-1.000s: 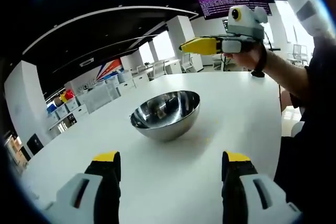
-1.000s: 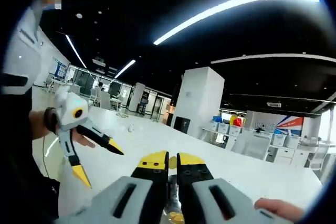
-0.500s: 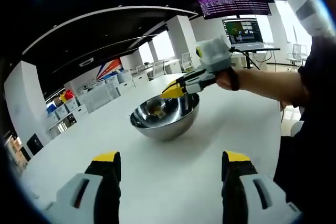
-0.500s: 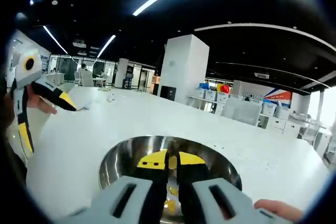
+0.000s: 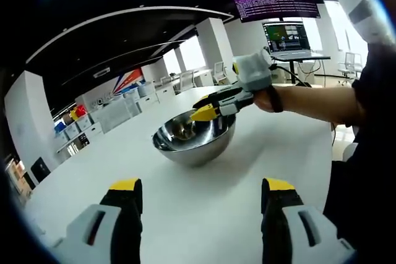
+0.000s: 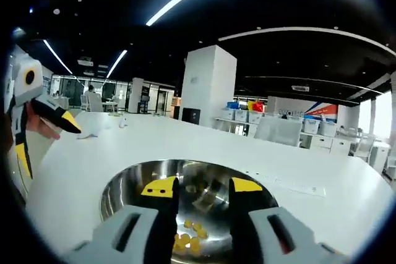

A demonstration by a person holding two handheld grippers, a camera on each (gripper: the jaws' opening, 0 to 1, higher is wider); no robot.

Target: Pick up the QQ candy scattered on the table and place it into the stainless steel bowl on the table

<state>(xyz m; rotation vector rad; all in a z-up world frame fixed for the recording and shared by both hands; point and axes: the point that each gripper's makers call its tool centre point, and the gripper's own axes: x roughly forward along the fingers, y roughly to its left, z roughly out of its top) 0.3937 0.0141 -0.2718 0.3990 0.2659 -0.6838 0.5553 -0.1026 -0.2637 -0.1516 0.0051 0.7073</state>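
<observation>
Candy (image 6: 187, 240) is sitting as a small yellow cluster in the bottom of the bowl (image 6: 117, 190), seen in the right gripper view between your own jaws.

Left gripper view: you're holding the left gripper (image 5: 201, 199) low over the table (image 5: 185, 202), jaws spread wide and carrying nothing, same pose as half a second ago. The bowl (image 5: 195, 134) is sitting ahead of it on the table. Your right gripper (image 5: 206, 111) is reaching in from the right, tips hanging over the bowl's near rim. A second ago it was up high and well clear; now it's parked above the opening. I can't tell its jaw state from this angle.

Right gripper view: the right gripper (image 6: 202, 187) is pointing straight down into the bowl. Half a second ago its jaws were pinched together with something yellow between the tips; now they're standing apart with nothing between them. So you're reading as just having released: the piece is dropping, or has dropped, in with the rest. The left gripper (image 6: 40, 119) is showing at the left edge, jaws apart.

Judgement: this drop is done. I'm not seeing loose candy on the visible table, so can't say what's left to collect.
</observation>
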